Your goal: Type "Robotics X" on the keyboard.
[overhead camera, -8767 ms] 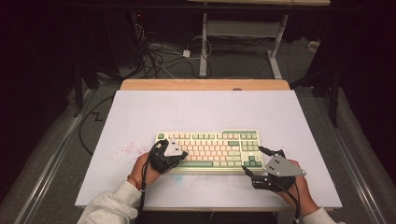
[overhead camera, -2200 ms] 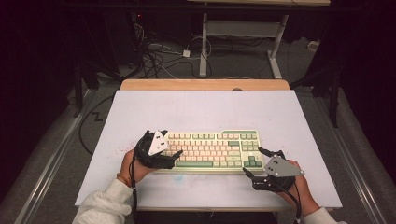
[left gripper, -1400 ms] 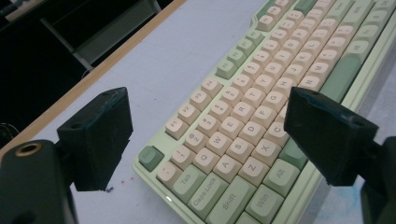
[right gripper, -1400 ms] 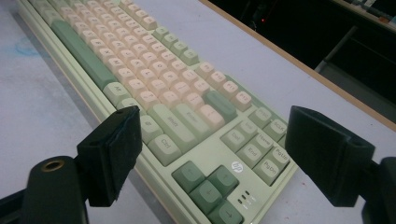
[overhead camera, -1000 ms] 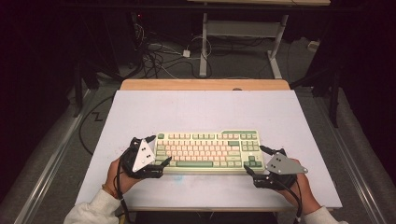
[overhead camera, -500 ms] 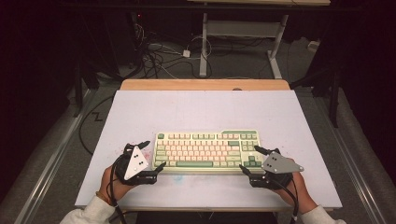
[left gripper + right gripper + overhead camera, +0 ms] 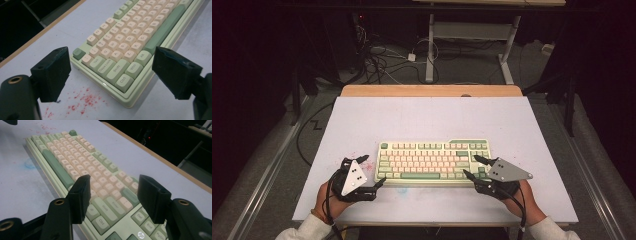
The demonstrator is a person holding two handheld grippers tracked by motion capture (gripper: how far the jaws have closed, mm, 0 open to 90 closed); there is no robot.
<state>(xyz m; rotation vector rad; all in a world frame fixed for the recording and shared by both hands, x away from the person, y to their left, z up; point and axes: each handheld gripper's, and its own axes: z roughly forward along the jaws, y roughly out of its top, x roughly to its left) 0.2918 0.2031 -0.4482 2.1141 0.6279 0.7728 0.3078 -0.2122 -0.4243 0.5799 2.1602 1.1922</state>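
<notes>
A pale green and cream keyboard lies flat near the front middle of a white table, its long side running left to right. A person's two hands come in from the near edge, each holding a black two-jaw tool.

The left tool sits on the table just off the keyboard's left end, apart from it. Its jaws stand wide, one on each side of the keyboard's near left corner in the left gripper view, with nothing between them but air. The Ctrl, Shift and Tab keys are readable there. Faint red specks stain the table beside that corner.

The right tool is at the keyboard's right end, over the keys near the front right corner. Its jaws stand moderately apart and hold nothing; in the right gripper view they frame the Enter and right Shift keys from above. Whether a jaw tip touches a key cannot be told. A light blue smudge marks the table by the keyboard's front edge.

With one tool at each end, the hands seem set to work the keyboard from both sides, likely to grip, slide or square it on the table. The left jaws look opened wide enough to take the case's corner.

Behind the table, cables and a desk frame stand on a dark floor.
</notes>
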